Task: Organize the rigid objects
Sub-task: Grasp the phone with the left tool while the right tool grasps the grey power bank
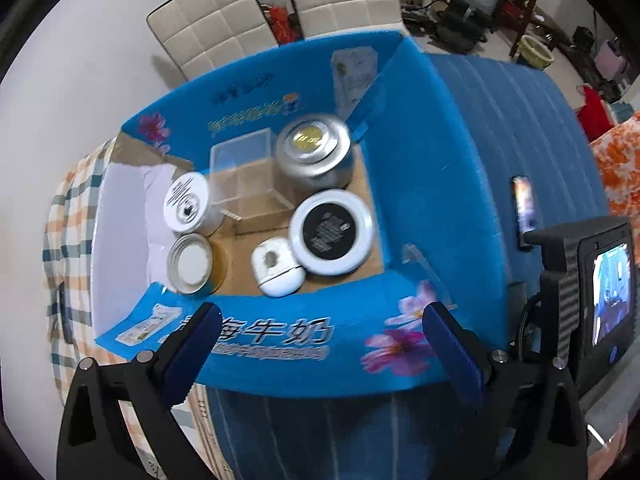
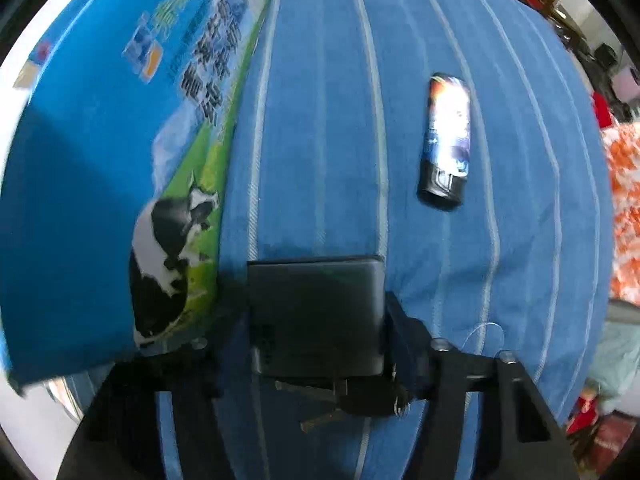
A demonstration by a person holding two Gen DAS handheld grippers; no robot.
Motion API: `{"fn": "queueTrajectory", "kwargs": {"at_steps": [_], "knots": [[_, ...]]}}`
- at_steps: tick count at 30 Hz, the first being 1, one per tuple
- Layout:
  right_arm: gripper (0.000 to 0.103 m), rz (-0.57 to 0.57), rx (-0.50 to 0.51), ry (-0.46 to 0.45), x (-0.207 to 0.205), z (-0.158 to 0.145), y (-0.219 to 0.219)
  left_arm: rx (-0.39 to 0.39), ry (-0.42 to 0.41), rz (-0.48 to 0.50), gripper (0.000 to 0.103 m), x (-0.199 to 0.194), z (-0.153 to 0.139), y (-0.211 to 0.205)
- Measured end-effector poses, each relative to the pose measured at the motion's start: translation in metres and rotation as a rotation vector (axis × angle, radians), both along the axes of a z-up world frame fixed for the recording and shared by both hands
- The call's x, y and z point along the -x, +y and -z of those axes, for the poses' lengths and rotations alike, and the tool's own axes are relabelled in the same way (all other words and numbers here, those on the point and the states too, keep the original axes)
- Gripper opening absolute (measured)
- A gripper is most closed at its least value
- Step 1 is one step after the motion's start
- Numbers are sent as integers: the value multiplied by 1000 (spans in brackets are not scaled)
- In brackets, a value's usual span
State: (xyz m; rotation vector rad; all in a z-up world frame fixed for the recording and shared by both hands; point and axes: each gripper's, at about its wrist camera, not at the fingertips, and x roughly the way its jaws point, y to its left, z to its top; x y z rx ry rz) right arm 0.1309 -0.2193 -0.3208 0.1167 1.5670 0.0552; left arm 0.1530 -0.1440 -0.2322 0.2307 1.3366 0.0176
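Observation:
In the left wrist view an open blue milk carton (image 1: 420, 184) holds a silver tin with a gold lid (image 1: 314, 152), a clear plastic box (image 1: 248, 176), a white round tin (image 1: 188, 200), a white-lidded jar (image 1: 190, 264), a small white case (image 1: 276, 268) and a round tin with a black label (image 1: 330, 232). My left gripper (image 1: 322, 316) hangs open over the carton's near flap, empty. In the right wrist view my right gripper (image 2: 316, 320) points down at a flat black box (image 2: 316, 312) on the blue cloth, with both fingers against its sides. A bunch of keys (image 2: 340, 400) lies just behind it.
A lighter (image 2: 446, 140) lies on the striped blue cloth (image 2: 320, 120), to the right of the carton (image 2: 100, 160); it also shows in the left wrist view as the lighter (image 1: 524, 208). White padded chairs (image 1: 216, 24) stand behind the table. An orange patterned cloth (image 2: 624, 200) lies at the right edge.

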Motion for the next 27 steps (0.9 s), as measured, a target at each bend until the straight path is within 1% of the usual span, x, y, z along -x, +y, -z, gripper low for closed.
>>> {"fn": "queueTrajectory", "kwargs": {"at_steps": [2, 6, 8, 9, 11, 12, 13, 15, 16, 18, 21, 22, 23, 25, 26, 27], "knots": [[62, 61, -13, 17, 4, -3, -22, 25, -17, 22, 102, -2, -9, -11], [62, 206, 3, 1, 18, -16, -83, 95, -64, 89, 102, -8, -31, -54], [62, 286, 38, 4, 23, -18, -113, 133, -49, 141, 102, -14, -32, -84], [62, 342, 62, 23, 26, -14, -131, 141, -35, 163, 102, -17, -28, -97], [62, 418, 75, 46, 28, -9, -155, 151, -6, 216, 102, -23, -17, -125], [62, 469, 78, 55, 31, -6, -169, 151, 10, 239, 102, -27, -9, -140], [62, 496, 81, 62, 28, -7, -181, 145, 29, 254, 102, -32, 1, -153], [62, 546, 73, 71, 25, -7, -204, 130, 92, 266, 102, -43, 26, -171], [62, 567, 69, 80, 24, -7, -215, 117, 145, 261, 102, -51, 43, -178], [62, 587, 78, 94, 17, -7, -225, 86, 245, 249, 102, -65, 75, -189], [63, 581, 75, 99, 16, 0, -235, 65, 302, 223, 102, -78, 103, -197], [63, 579, 71, 101, 15, 1, -237, 66, 326, 218, 102, -82, 112, -198], [63, 577, 66, 101, 13, 4, -242, 83, 361, 212, 101, -86, 122, -198], [63, 577, 52, 91, 7, 9, -247, 118, 416, 190, 82, -86, 135, -193], [63, 575, 48, 85, 5, 8, -246, 113, 382, 195, 80, -85, 133, -193], [63, 569, 49, 79, 1, 7, -243, 114, 346, 194, 72, -83, 129, -192]]}}
